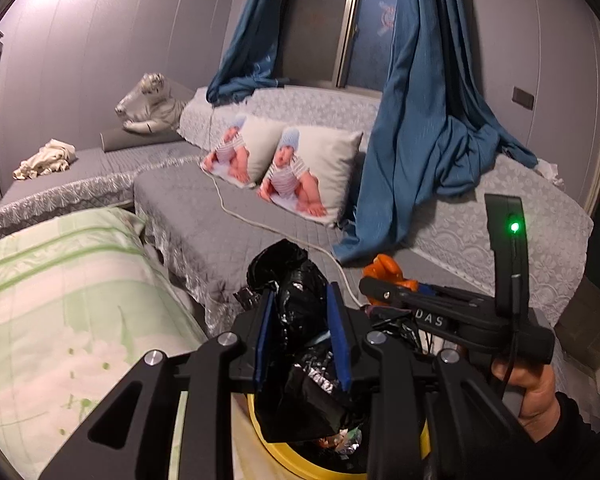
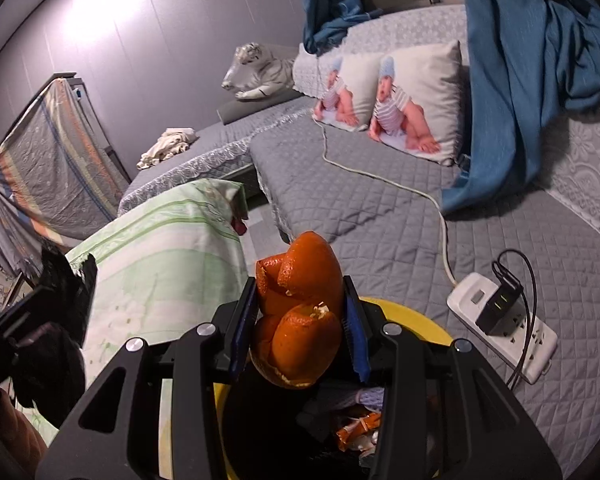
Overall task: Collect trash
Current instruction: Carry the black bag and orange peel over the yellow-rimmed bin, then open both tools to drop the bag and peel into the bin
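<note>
Trash was held in both grippers, above the yellow bin (image 2: 412, 316). Black plastic wrapper (image 1: 300, 312) was clamped between the blue fingers (image 1: 265, 344) of the left gripper (image 1: 300, 344), bunched up, loose ends hanging toward the bin opening. Orange peel (image 2: 300, 312) was clamped by the right gripper (image 2: 298, 336), fingers (image 2: 356, 336) pressed on both flanks, peel curled into a rough cup standing above the fingertips.

Handling, as judged: wrapper was light, limp and slick, so a grip on the bunched middle was preferred over a loose edge, which could slide out. Peel was light, springy and brittle at the torn rims; a grip across the thick curved body was sound, and hard squeezing risked splitting it.

Bin was seen directly under both loads, already part filled with wrappers and scraps (image 2: 360, 428). Release over the opening appeared to be the step in hand; snagging of the wrapper on a finger pad was the likely fault.

Further out: green-striped bedding (image 1: 60, 280) was seen beside the bin, grey quilted bed (image 2: 380, 208) behind it. White power strip (image 2: 504, 320) with a charger lay near the bin rim and was to be kept clear. Two printed pillows (image 1: 312, 172) and blue curtains (image 1: 420, 120) were seen well apart, at the far side.
</note>
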`<state>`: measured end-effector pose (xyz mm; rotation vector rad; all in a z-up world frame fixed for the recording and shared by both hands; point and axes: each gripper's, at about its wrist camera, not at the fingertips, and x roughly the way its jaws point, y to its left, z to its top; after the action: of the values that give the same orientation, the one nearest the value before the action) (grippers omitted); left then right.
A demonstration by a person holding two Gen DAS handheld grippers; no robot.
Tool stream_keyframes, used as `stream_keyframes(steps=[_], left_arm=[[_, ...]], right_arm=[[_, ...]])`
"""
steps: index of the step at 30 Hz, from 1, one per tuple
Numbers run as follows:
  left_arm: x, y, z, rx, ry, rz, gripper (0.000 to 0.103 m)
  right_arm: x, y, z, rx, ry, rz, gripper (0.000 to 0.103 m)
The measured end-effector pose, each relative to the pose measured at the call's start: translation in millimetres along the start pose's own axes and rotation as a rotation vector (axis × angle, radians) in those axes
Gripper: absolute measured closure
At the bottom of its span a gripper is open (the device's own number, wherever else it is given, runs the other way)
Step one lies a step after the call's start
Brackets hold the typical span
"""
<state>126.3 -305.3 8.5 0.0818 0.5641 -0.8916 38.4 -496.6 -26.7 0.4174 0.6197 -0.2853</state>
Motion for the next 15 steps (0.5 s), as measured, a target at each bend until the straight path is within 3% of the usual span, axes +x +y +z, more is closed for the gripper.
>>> stream_keyframes(steps=[15], left_arm=[[75,-4,-46,-0.018,0.202,-0.04,0.078]], right_arm=[[54,-47,-34,0.105,0.132,-0.049,0.064]])
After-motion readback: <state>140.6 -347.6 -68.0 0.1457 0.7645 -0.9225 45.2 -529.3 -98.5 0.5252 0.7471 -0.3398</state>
